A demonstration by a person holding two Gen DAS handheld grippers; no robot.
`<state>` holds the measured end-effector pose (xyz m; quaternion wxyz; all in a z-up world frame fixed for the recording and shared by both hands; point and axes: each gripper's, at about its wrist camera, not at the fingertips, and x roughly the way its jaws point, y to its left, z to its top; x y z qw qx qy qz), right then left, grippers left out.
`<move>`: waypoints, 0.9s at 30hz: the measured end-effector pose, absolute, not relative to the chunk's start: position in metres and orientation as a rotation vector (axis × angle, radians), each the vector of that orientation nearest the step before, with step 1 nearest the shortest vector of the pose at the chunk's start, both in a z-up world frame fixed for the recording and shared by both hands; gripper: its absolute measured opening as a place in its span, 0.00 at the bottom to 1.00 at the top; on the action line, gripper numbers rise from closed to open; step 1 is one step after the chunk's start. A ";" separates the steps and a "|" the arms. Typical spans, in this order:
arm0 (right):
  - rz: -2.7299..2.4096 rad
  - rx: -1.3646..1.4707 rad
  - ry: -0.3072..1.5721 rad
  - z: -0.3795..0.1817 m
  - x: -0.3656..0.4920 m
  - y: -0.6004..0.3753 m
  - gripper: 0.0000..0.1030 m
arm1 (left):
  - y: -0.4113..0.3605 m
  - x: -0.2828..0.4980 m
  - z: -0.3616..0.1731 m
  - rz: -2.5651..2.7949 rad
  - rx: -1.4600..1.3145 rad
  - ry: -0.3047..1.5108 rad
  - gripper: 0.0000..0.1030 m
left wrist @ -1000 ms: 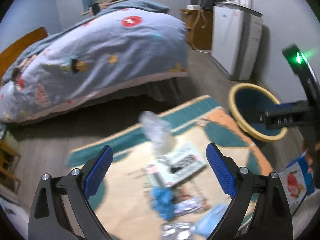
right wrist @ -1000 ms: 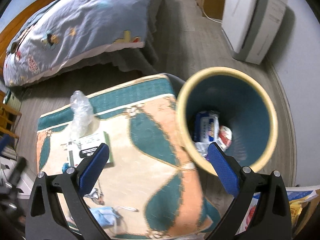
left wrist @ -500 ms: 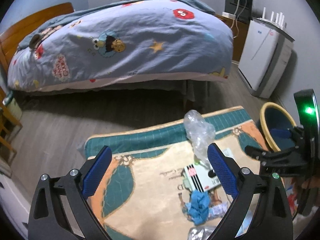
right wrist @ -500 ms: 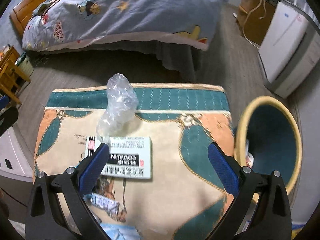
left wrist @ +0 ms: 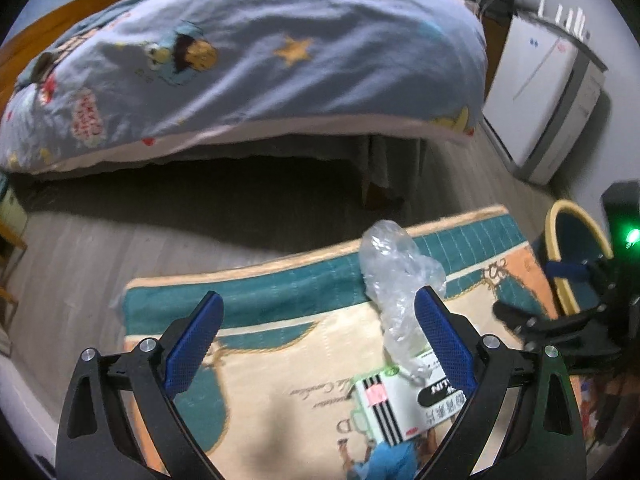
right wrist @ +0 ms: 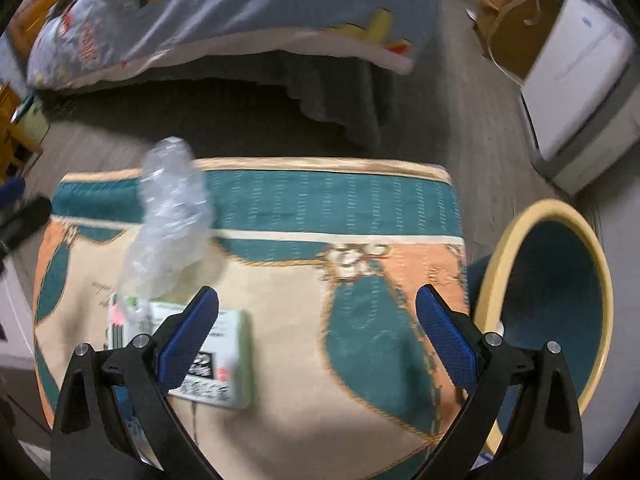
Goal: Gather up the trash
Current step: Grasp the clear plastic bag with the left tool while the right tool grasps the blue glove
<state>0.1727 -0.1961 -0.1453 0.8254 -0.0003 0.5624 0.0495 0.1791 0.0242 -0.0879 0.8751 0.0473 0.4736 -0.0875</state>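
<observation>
Left gripper (left wrist: 316, 338): my fingers (left wrist: 194, 338) spread wide, nothing between them, poised above the rug's (left wrist: 280, 364) middle.

Right gripper (right wrist: 318, 330): my fingers (right wrist: 446, 338) likewise wide apart and empty, over the rug's right half; in the left wrist view it shows at the right edge (left wrist: 560, 320), beside the bin.

Rug, teal, cream and orange, flat on the wooden floor (left wrist: 100, 248) at the foot of the bed (left wrist: 240, 52).

Trash on the rug:
- Crumpled clear plastic bag (left wrist: 394, 276), standing up near the rug's far edge, its lower end touching the box.
- White and green box (left wrist: 404, 408) with black stripes and print, lying flat just nearer than the bag; seen also in the right wrist view (right wrist: 216, 364), partly behind my left-hand finger.
- Blue crumpled scrap (left wrist: 390, 458), at the rug's near side, touching the box's near corner.

Bin (right wrist: 556, 300): round, yellow rim, teal inside, on the floor just beside the rug's right edge. Contents cannot be told.

White appliance (right wrist: 580, 76) against the wall, well apart from the rug.
</observation>
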 end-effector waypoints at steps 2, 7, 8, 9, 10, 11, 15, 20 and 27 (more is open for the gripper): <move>0.088 0.019 1.201 -0.148 0.176 -0.207 0.94 | 0.011 0.187 -0.101 -0.202 0.129 1.010 0.93; 0.036 0.043 1.217 -0.156 0.185 -0.232 0.94 | -0.020 0.200 -0.124 -0.254 0.171 1.047 0.93; 0.030 0.048 1.220 -0.157 0.186 -0.236 0.94 | -0.024 0.202 -0.127 -0.263 0.176 1.053 0.93; 0.024 0.055 1.225 -0.158 0.188 -0.239 0.94 | -0.029 0.204 -0.131 -0.272 0.180 1.061 0.93; 0.020 0.060 1.228 -0.160 0.189 -0.242 0.94 | -0.033 0.206 -0.136 -0.281 0.185 1.070 0.93; 0.016 0.063 1.231 -0.160 0.190 -0.244 0.94 | -0.036 0.207 -0.139 -0.287 0.189 1.079 0.93; 0.006 0.056 1.227 -0.160 0.194 -0.248 0.94 | -0.042 0.212 -0.154 -0.295 0.199 1.115 0.90; 0.004 0.068 1.237 -0.160 0.194 -0.246 0.94 | -0.043 0.210 -0.161 -0.351 0.184 1.181 0.44; 0.019 0.052 1.214 -0.145 0.177 -0.240 0.94 | -0.036 0.195 -0.129 -0.342 0.155 1.091 0.33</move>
